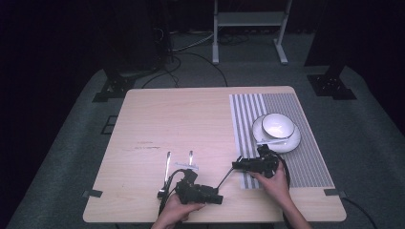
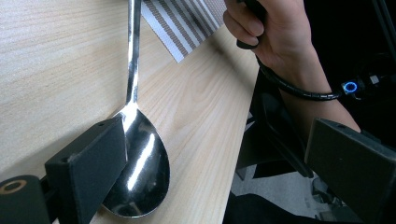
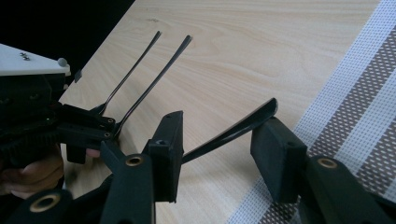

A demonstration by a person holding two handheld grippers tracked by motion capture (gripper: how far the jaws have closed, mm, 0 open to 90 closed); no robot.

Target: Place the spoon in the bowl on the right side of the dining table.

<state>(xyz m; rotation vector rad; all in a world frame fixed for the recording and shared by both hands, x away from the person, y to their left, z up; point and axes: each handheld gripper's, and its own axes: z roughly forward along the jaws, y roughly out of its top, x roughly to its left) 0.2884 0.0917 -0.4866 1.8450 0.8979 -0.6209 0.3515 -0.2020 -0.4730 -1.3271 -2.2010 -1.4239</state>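
A metal spoon [image 1: 224, 179] lies on the wooden table [image 1: 181, 119] between my two grippers. My left gripper [image 1: 217, 196] is open at the near edge. In the left gripper view the spoon's bowl [image 2: 140, 163] rests flat right beside one jaw, and the other jaw stands far off past the table edge. My right gripper [image 1: 237, 165] is open at the striped placemat's [image 1: 305, 162] near left corner. The spoon's handle [image 3: 233, 130] runs through the gap between its jaws [image 3: 219, 135], which stand apart from it.
Two more pieces of cutlery [image 1: 167, 167] [image 1: 190, 157] lie side by side left of the spoon. On the placemat a white bowl [image 1: 278, 125] sits on a white plate [image 1: 291, 142] with a white spoon [image 1: 272, 141]. Stands and cables fill the floor behind.
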